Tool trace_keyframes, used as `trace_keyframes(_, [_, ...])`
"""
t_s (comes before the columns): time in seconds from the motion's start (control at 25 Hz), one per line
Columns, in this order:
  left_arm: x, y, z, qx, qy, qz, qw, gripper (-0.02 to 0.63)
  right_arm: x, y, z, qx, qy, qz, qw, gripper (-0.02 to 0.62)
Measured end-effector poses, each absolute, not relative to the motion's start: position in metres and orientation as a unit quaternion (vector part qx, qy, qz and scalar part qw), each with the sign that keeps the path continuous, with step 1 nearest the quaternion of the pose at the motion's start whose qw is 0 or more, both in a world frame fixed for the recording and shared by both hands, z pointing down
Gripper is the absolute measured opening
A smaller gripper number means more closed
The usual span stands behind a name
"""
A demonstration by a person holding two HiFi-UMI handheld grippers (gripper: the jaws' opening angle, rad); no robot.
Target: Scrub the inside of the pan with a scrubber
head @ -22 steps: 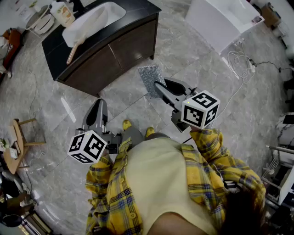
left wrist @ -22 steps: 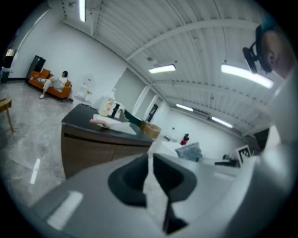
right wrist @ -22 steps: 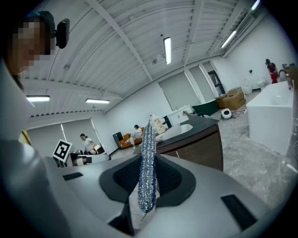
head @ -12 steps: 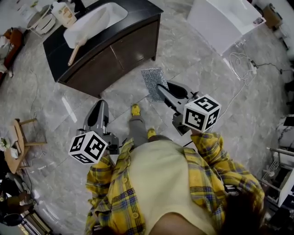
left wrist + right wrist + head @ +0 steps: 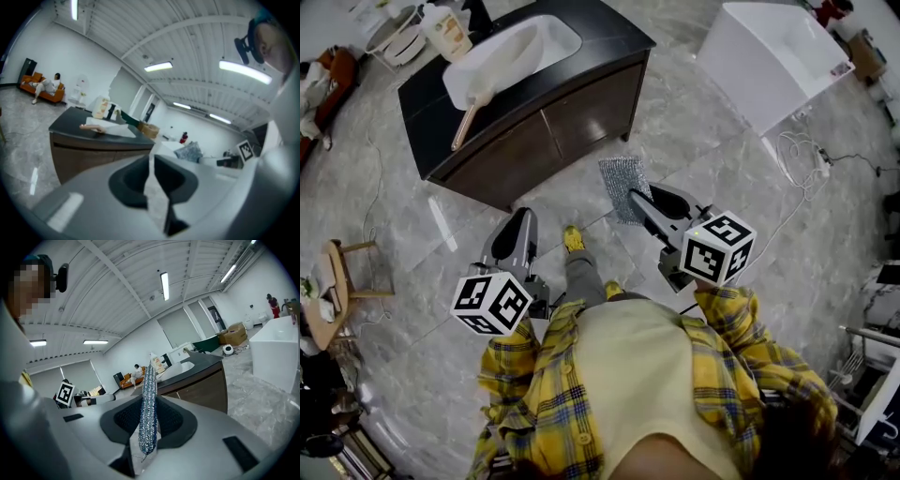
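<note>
Right gripper [image 5: 634,198] pinches the light, floppy mesh scrubber [image 5: 620,174] by its edge, left gripper [image 5: 523,219] clenched empty; wooden-handled pan [image 5: 512,52] looks rigid.

The left gripper [image 5: 151,158] has its jaws pressed together, with nothing between them. Farther off to the left, a dark counter [image 5: 70,130] carries a white pan [image 5: 115,129] with a wooden handle. A silvery scrubber [image 5: 190,151] shows to the right.

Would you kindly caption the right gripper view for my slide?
Right gripper shut on scrubber, counter ahead.
</note>
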State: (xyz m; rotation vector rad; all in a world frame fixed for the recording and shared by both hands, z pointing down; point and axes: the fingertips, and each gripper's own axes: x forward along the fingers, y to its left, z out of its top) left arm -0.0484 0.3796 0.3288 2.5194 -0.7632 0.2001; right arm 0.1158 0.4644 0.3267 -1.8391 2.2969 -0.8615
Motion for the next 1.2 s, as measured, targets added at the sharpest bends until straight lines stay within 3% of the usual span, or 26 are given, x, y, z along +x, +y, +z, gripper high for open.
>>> trace_keyframes(0.84, [-0.067, 0.199, 0.341, 0.899, -0.325, 0.07, 0.287, 0.054, 0.116, 0.268, 0.319, -0.568, 0.769, -0.294, -0.005, 0.084])
trace_keyframes(1.2, [-0.091, 0.145, 0.335, 0.894, -0.351, 0.089, 0.264, 0.061, 0.106, 0.178, 0.312, -0.549, 0.786, -0.283, -0.016, 0.084])
